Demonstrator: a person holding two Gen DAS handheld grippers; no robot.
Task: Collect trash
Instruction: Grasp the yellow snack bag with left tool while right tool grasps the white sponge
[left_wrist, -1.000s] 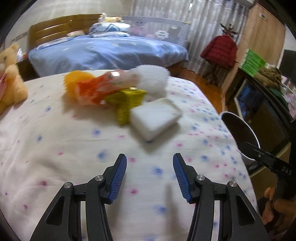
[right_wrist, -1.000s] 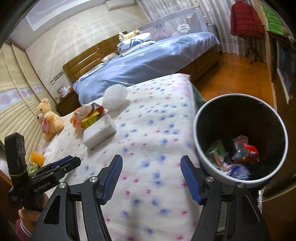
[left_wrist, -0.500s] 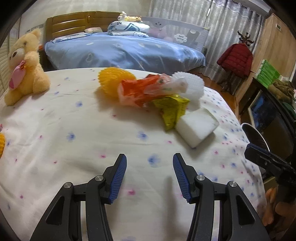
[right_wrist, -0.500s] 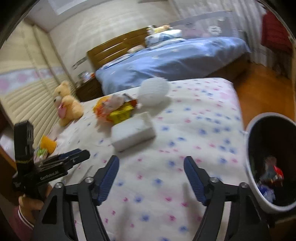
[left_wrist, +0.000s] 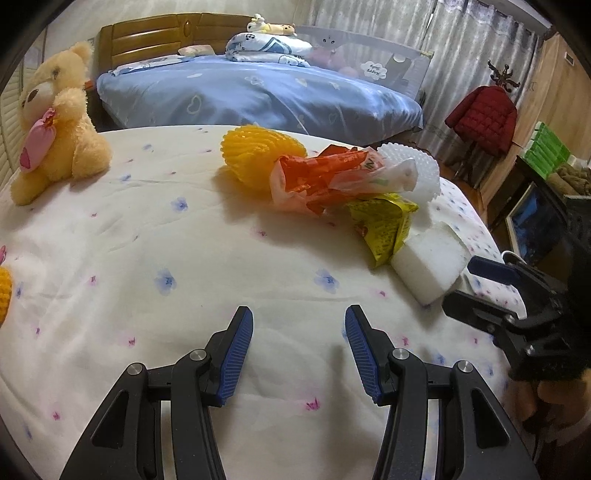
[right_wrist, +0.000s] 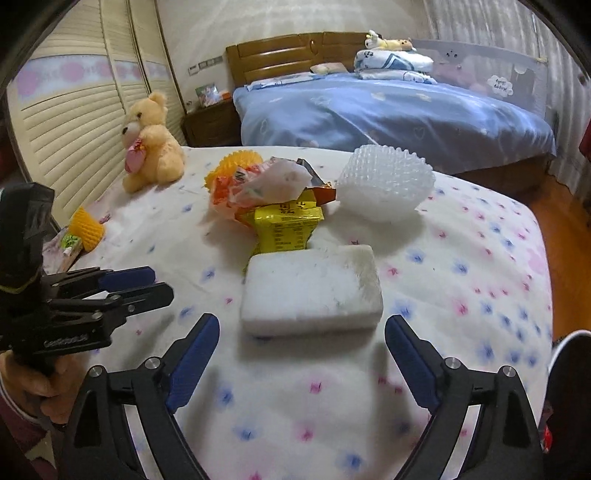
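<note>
On the flowered white bedcover lies a pile of trash: a white foam block (right_wrist: 312, 288) (left_wrist: 428, 264), a yellow wrapper (right_wrist: 286, 227) (left_wrist: 384, 225), an orange wrapper (left_wrist: 317, 181) (right_wrist: 231, 194), a white foam net (right_wrist: 386, 181) (left_wrist: 424, 166) and a yellow foam net (left_wrist: 258, 151) (right_wrist: 225, 166). My right gripper (right_wrist: 302, 326) hovers over the cover with its jaws opening wide; the foam block lies just ahead of its fingertips, untouched. My left gripper (left_wrist: 298, 319) is open over bare cover, left of the pile, holding nothing.
A black bin's rim (right_wrist: 569, 343) shows at the bed's right edge. A teddy bear (left_wrist: 55, 136) (right_wrist: 151, 144) sits at the far left. Another yellow net (right_wrist: 86, 229) lies by the left edge. A blue bed (right_wrist: 369, 110) stands behind.
Both views have swung left, away from the bin and toward the trash pile. The right gripper's jaws have widened and the foam block now lies right before them. The left jaws are unchanged.
</note>
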